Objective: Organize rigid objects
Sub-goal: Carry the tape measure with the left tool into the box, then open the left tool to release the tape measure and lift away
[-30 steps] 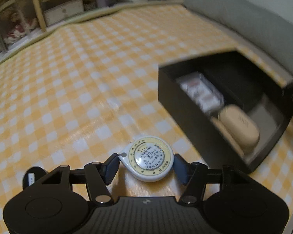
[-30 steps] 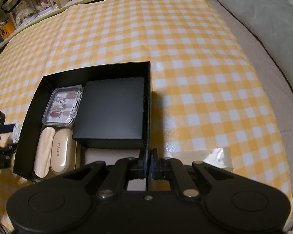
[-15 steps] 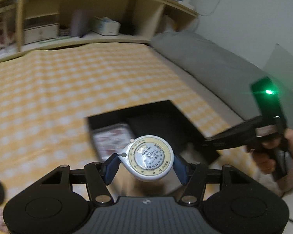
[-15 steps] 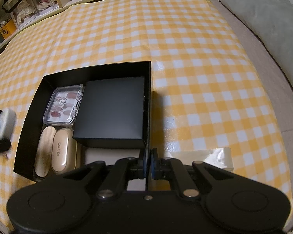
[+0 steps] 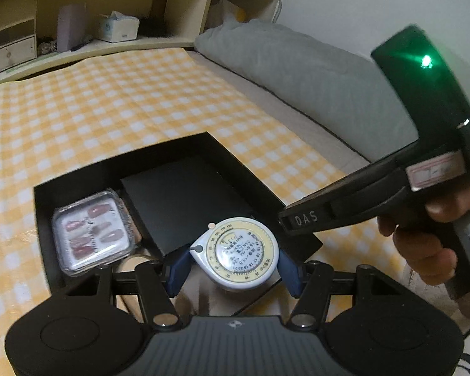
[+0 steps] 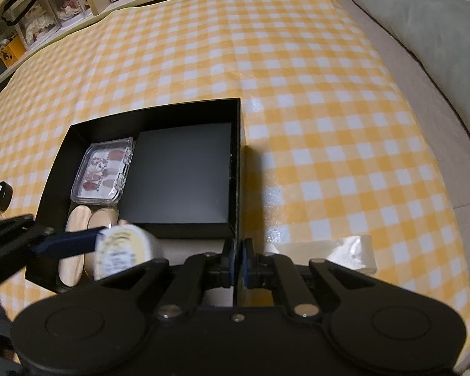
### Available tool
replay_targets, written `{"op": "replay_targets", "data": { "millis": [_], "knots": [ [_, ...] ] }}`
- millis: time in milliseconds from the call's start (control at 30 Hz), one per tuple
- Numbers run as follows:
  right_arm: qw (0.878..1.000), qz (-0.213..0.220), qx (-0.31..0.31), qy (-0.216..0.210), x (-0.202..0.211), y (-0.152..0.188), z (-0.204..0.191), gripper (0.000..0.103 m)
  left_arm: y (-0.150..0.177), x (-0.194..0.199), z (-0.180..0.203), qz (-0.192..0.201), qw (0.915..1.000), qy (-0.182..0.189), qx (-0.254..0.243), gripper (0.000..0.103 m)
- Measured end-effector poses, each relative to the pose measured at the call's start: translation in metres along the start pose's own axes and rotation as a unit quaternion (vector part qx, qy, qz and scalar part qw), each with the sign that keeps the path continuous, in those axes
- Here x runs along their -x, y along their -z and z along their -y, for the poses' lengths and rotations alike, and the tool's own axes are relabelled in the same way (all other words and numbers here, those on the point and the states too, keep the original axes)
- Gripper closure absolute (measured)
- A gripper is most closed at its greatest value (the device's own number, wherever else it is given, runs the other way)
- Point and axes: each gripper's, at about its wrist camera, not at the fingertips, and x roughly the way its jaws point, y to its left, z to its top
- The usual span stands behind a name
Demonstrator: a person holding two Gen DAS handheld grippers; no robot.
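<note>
On a bed covered by a glossy yellow-and-white checked cloth, a shallow black box with thin, stiff walls is sitting open, and I am working over it with a gripper in each hand. A grey pillow is lying soft and rumpled along the far edge.

My right gripper is pinching the box's right wall, its pads closed on that thin edge, steadying the box. My left gripper is gripping a round tape measure between its blue pads and holding it above the near part of the box, over the gap beside the other items.

Inside the box, going from largest to smallest: a flat matte black case is filling the right half; a clear, shiny plastic case of press-on nails is lying at the far left; two smooth beige oval cases are lying side by side at the near left, partly hidden by the tape measure.

The tape measure is a smooth white plastic disc with a pale yellow printed dial, hard and likely slippery. To place it well, I judge I should lower it flat into the bare near strip in front of the black case, keep the box pinned, and open the pads only once it is resting, so it is not rolling or landing on the oval cases.
</note>
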Motion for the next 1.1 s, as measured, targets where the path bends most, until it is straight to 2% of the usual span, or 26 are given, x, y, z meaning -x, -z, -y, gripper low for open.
{"op": "replay_targets", "data": {
  "millis": [167,367,400,533,700,900,1100],
  "knots": [
    [1.0,-0.001,-0.004,-0.002,0.0,0.0,0.001,0.097,-0.001,-0.008,-0.001,0.0,0.9999,0.009,0.013,0.042],
    [1.0,-0.001,-0.006,-0.003,0.001,0.0,0.001,0.097,0.0,-0.015,-0.005,0.0,0.9982,0.031,0.052,0.042],
    [1.0,-0.001,-0.006,-0.003,0.001,0.0,0.001,0.097,0.0,-0.016,-0.006,-0.001,0.9977,0.033,0.06,0.04],
    [1.0,-0.002,-0.005,-0.003,0.0,0.0,0.001,0.097,0.001,-0.013,-0.009,-0.009,0.9954,0.047,0.083,0.016],
    [1.0,-0.001,-0.006,-0.004,0.0,-0.001,0.003,0.097,0.004,-0.009,-0.001,-0.02,0.9961,0.059,0.063,0.016],
    [1.0,-0.001,-0.006,-0.004,0.0,0.0,0.002,0.097,0.002,-0.002,0.006,-0.014,0.9961,0.065,0.059,0.015],
    [1.0,-0.001,-0.007,-0.004,0.001,0.0,0.002,0.097,0.0,0.009,0.008,-0.006,0.9967,0.056,0.058,0.007]
  ]
}}
